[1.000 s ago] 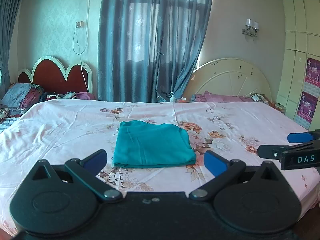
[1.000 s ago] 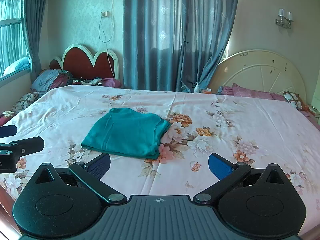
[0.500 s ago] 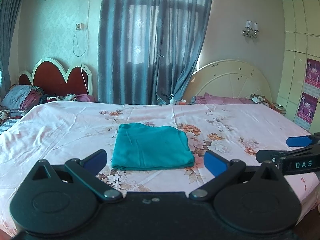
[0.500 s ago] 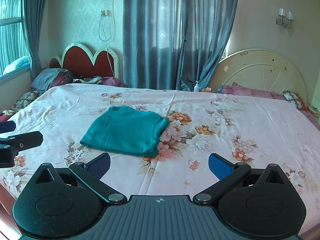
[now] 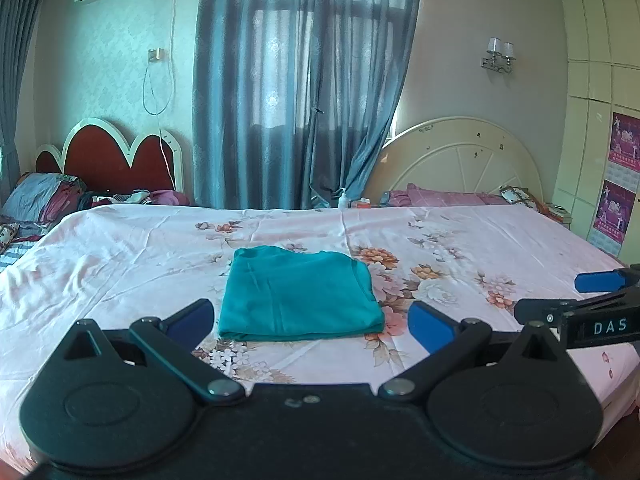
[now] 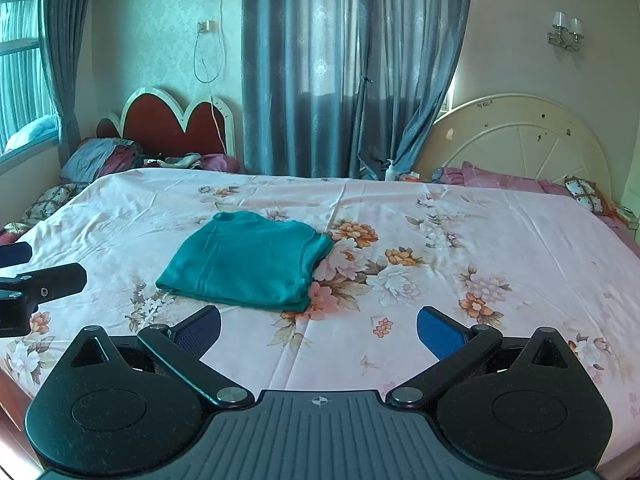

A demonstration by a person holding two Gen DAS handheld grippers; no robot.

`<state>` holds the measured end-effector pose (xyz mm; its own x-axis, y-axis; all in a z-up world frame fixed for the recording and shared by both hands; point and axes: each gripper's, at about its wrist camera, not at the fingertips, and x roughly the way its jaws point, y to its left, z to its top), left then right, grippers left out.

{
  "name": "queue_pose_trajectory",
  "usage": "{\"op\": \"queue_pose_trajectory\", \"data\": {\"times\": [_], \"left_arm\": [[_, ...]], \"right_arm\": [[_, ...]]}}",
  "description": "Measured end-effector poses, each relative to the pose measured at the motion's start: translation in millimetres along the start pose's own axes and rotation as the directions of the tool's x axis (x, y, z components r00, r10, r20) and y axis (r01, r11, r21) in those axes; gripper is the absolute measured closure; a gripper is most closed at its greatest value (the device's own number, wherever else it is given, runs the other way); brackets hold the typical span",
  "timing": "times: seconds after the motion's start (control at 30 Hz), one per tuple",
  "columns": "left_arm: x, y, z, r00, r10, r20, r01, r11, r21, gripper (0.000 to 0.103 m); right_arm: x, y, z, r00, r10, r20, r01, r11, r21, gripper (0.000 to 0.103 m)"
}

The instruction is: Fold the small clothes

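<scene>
On the flowered pink bedsheet, soft teal garment folded square, left tongs and right tongs spread wide, empty

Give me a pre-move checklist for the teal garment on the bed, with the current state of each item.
1. Left gripper open and empty: ok.
2. Right gripper open and empty: ok.
3. Teal garment lies folded flat on the floral bedsheet: ok.
4. Neither gripper touches the garment; both hover at the near side: ok.
5. Folded edges line up: near edge looks even, far side cannot tell.
6. Another garment waiting to be folded: cannot tell; only a cloth pile by the red headboard shows.
</scene>
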<state>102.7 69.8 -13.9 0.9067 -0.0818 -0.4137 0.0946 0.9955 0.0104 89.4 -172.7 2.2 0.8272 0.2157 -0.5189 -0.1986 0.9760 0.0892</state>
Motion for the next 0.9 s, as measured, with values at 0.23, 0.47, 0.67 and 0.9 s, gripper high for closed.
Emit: {"op": "queue_pose_trajectory", "data": {"times": [0.23,0.47,0.67,0.9], "left_arm": [[-0.2,-1.5,0.5,1.000,0.004,0.001,-0.004,1.000,0.000,0.000],[-0.2,-1.9,0.6,1.000,0.005,0.001,-0.005,1.000,0.002,0.000],[-0.4,-2.1,0.3,1.000,0.005,0.002,-0.005,1.000,0.002,0.000],[-0.5,-1.2,0.3,1.000,0.005,0.004,-0.005,1.000,0.003,0.000]], "right_arm": [[-0.5,-1.2,0.4,1.000,0.001,0.003,-0.001,1.000,0.003,0.000],[-1.5,-1.6,-0.4,1.000,0.000,-0.002,0.000,1.000,0.004,0.000],[-2.0,-0.3,-0.8,1.000,-0.001,0.001,0.001,1.000,0.003,0.000],[-2.1,-0.5,-0.5,1.000,0.005,-0.001,-0.005,1.000,0.005,0.000]]}}
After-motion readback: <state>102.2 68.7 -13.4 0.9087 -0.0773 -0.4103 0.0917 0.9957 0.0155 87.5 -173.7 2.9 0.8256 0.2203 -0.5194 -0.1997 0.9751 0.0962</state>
